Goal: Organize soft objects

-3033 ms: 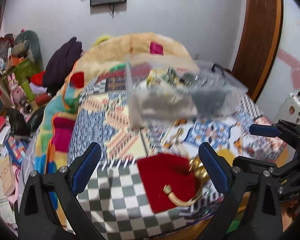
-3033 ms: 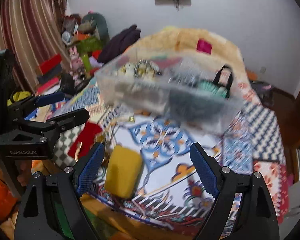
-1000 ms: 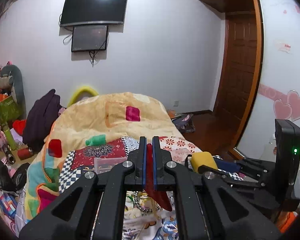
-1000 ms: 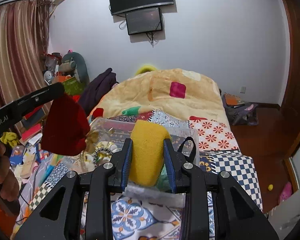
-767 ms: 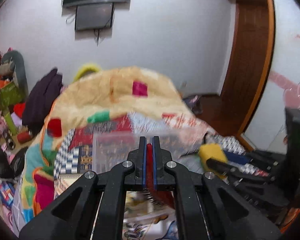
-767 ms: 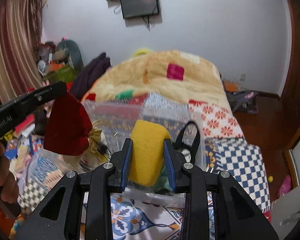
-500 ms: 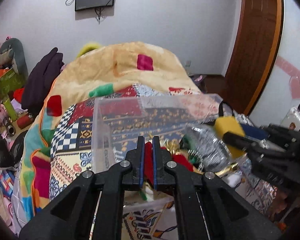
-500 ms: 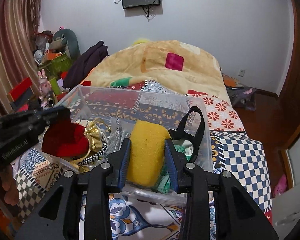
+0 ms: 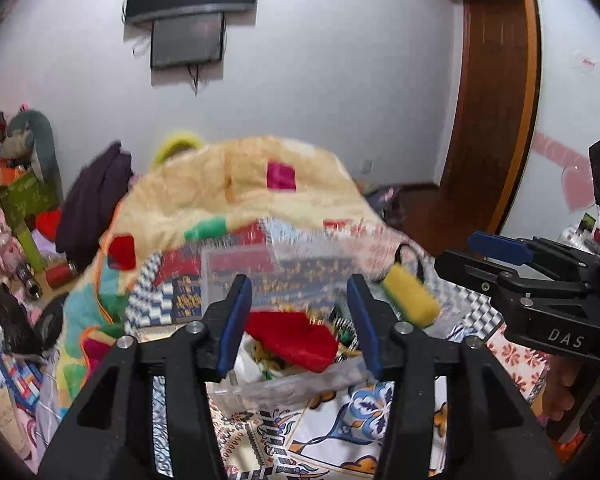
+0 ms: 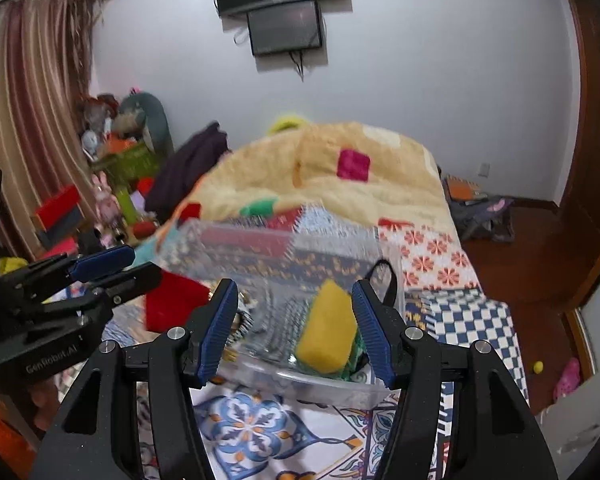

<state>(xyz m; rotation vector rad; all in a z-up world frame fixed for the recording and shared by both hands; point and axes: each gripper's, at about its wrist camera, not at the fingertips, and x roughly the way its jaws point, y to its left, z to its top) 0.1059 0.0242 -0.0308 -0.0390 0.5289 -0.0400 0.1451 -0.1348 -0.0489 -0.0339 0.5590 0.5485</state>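
Over the clear plastic bin (image 10: 300, 376) on the bed (image 10: 260, 432), both tools now stand with jaws spread and empty. Half a second ago the left hand-held gripper (image 9: 298, 324) pinched the red velvet pouch (image 9: 292, 338) and the right hand-held gripper (image 10: 294, 330) clamped the yellow sponge (image 10: 328, 328); both have let go. The pouch lies at the bin's left, the sponge tilted at its right beside a black-handled bag (image 10: 388, 280). These two soft items look stowed, so this pair of drops seems complete.

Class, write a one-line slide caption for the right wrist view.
Open right tool above a clear bin holding a yellow sponge and red cloth.
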